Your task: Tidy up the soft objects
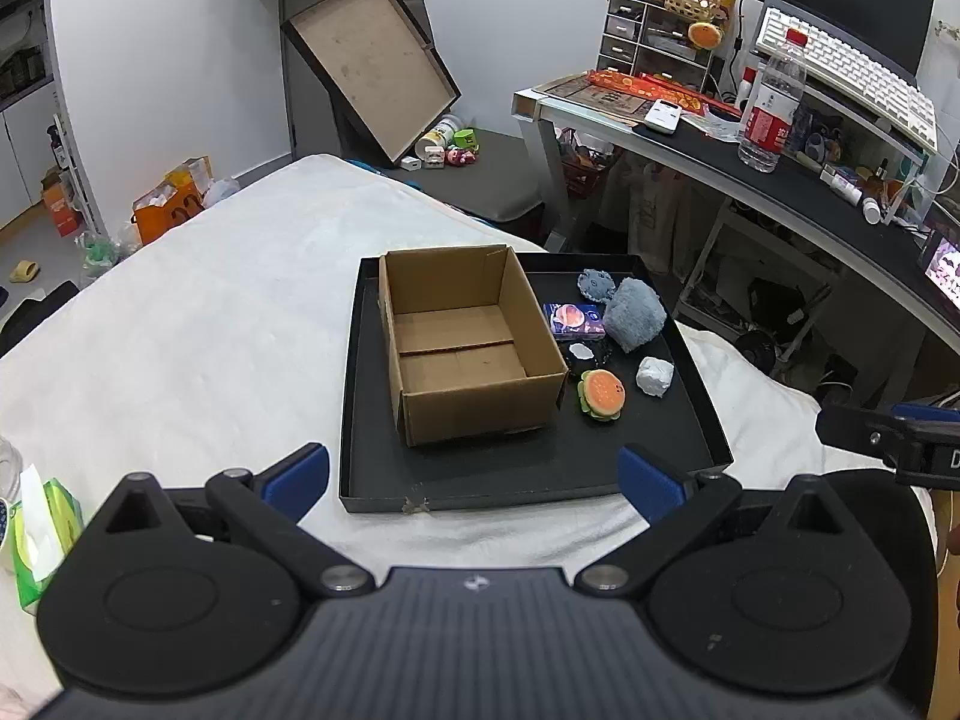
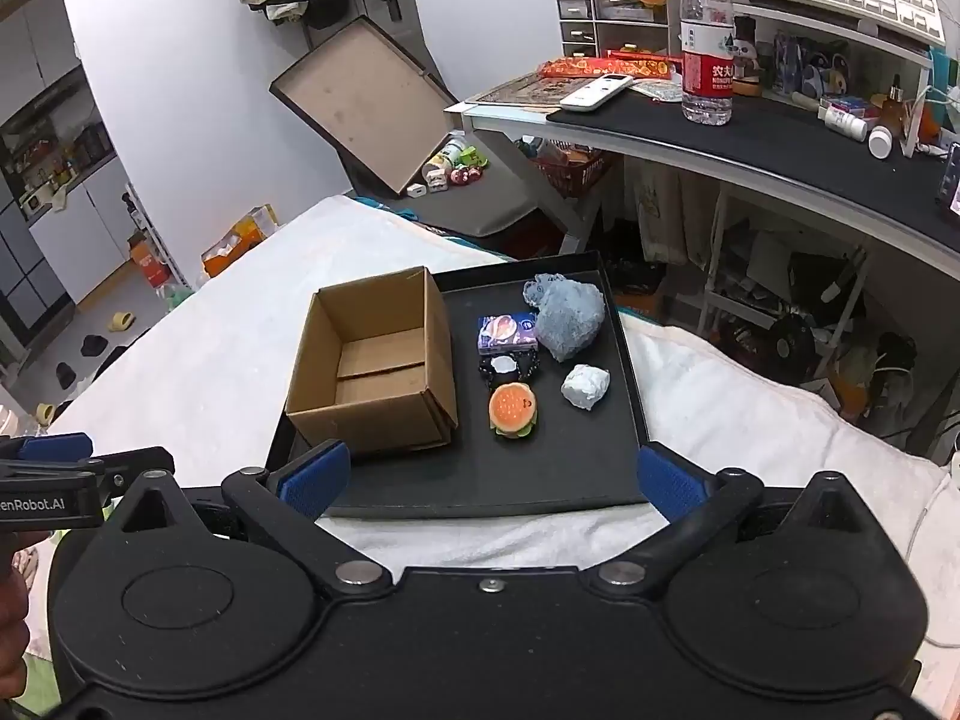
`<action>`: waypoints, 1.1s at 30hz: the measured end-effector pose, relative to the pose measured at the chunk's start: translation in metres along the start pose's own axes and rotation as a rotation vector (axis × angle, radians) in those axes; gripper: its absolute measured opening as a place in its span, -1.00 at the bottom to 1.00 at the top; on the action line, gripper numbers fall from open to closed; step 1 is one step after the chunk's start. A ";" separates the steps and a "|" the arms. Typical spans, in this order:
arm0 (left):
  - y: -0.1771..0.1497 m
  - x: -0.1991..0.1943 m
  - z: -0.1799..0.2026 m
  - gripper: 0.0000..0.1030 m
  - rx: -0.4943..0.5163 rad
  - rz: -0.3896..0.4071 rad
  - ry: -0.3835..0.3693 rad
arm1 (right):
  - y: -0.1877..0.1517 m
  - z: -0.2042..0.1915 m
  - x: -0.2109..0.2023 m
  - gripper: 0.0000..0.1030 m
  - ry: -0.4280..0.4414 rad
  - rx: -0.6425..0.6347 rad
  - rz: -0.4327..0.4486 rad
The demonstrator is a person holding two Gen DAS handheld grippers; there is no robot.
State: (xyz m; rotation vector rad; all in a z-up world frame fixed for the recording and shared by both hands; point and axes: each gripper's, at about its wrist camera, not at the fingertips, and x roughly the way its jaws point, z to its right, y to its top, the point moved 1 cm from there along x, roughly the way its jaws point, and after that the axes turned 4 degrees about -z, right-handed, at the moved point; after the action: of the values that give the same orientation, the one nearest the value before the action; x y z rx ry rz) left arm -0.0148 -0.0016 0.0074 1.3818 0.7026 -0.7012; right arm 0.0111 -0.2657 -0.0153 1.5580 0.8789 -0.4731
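A black tray (image 1: 528, 480) (image 2: 540, 480) lies on the white bed. In it stands an open, empty cardboard box (image 1: 468, 348) (image 2: 372, 366). To the box's right lie a fluffy blue plush (image 1: 635, 314) (image 2: 569, 317), a small blue lace piece (image 1: 594, 285), a purple packet (image 1: 573, 321) (image 2: 507, 331), a black-and-white soft item (image 1: 585, 355) (image 2: 509, 367), a burger plush (image 1: 602, 394) (image 2: 512, 410) and a pale grey lump (image 1: 654, 376) (image 2: 585, 387). My left gripper (image 1: 474, 483) and right gripper (image 2: 492, 480) are both open and empty, held before the tray's near edge.
The bed's white cover (image 1: 210, 312) spreads left of the tray. A desk (image 1: 780, 180) with a water bottle (image 1: 771, 108), keyboard and clutter stands at the right. A green tissue pack (image 1: 42, 534) lies at the near left. A tilted box lid (image 1: 372, 66) leans on the far wall.
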 end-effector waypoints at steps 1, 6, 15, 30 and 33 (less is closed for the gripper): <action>-0.001 -0.001 0.001 0.97 0.001 0.001 0.000 | -0.001 0.001 0.000 1.00 0.000 0.000 -0.002; -0.004 0.000 0.002 0.97 -0.004 0.000 0.000 | -0.004 0.002 0.000 1.00 0.002 0.000 -0.002; -0.006 -0.002 0.004 0.97 0.000 0.004 -0.003 | -0.007 0.003 -0.002 1.00 -0.002 0.002 0.005; -0.008 -0.001 0.003 0.97 -0.003 0.000 -0.001 | -0.006 0.008 -0.005 1.00 0.003 0.010 0.008; -0.008 0.000 0.002 0.97 -0.004 -0.001 0.000 | -0.006 0.007 -0.005 1.00 0.002 0.009 0.008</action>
State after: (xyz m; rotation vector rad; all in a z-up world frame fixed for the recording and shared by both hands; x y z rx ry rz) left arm -0.0212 -0.0043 0.0027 1.3779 0.7043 -0.7002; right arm 0.0041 -0.2742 -0.0169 1.5696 0.8725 -0.4700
